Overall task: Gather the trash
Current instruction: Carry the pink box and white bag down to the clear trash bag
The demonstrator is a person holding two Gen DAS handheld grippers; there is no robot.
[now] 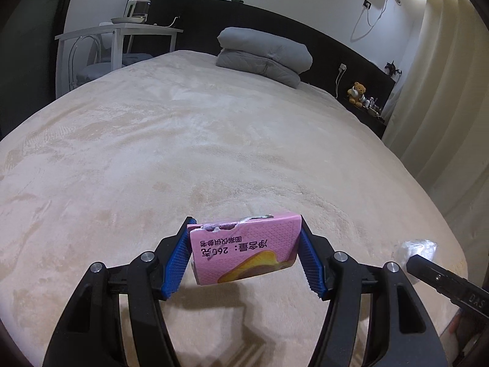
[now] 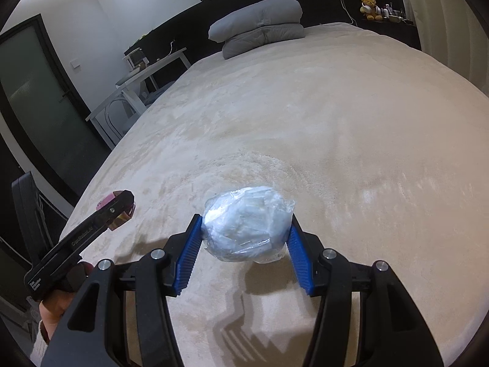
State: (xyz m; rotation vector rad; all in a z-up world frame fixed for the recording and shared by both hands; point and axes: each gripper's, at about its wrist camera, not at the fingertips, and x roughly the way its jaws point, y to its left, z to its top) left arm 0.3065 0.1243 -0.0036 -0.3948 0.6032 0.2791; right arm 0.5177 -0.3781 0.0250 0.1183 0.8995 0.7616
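A pink snack box [image 1: 244, 249] with printed text and a yellow picture hangs above the beige bed [image 1: 183, 153], my left gripper [image 1: 246, 244] shut on it with a blue pad pressing each side. In the right wrist view my right gripper [image 2: 246, 232] is shut on a crumpled ball of clear plastic wrap [image 2: 247, 223], lifted off the bed [image 2: 336, 122]. The left gripper [image 2: 117, 206] shows at the left of that view, with a pink corner of the box [image 2: 107, 198] behind its finger. The plastic ball [image 1: 417, 249] and a right finger [image 1: 440, 281] show at the lower right of the left wrist view.
Folded grey bedding [image 1: 264, 56] lies at the head of the bed against a dark headboard. A white side table [image 1: 122, 36] and a clear chair stand at the far left. A teddy bear [image 1: 357, 91] sits on a ledge at the right, by curtains. A hand [image 2: 58, 302] holds the left gripper.
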